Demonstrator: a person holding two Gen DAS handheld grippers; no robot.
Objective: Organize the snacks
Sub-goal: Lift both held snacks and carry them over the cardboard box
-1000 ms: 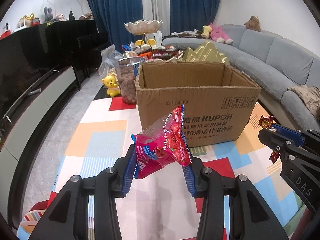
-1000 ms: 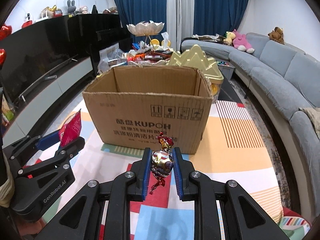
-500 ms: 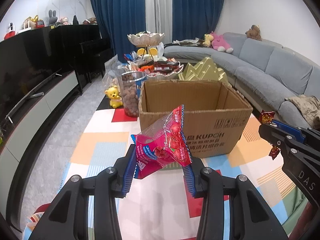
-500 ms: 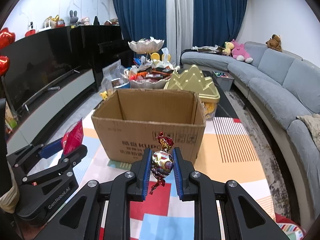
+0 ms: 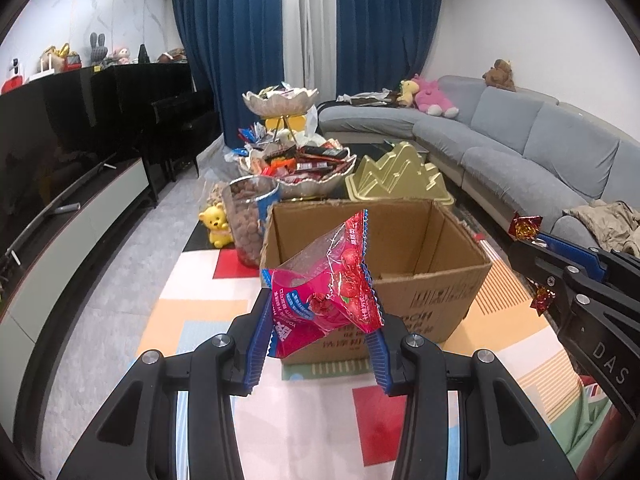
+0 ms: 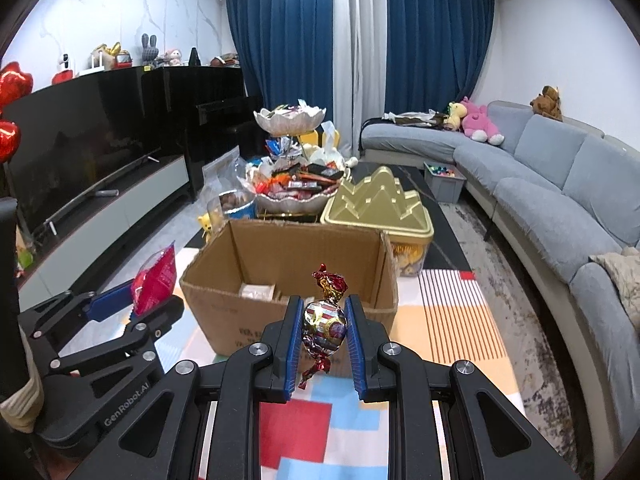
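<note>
Both claws loaded, near side of cardboard box [image 6: 288,276].
Left claw [image 5: 320,332] partly spread, pinched red snack packet [image 5: 332,292]; right claw [image 6: 322,336] nearly closed, pinched foil-wrapped candy [image 6: 324,326].

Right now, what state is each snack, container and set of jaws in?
Left gripper: jaws shut on the pink snack packet, held above the mat.
Right gripper: jaws shut on the foil-wrapped candy, wrapper twisted closed.
Cardboard box: upright, flaps open, something pale lying inside.
Clear jar: upright, filled with brown pieces.
Lower snack bowl: heaped full.
Gold container: lid on.
</note>
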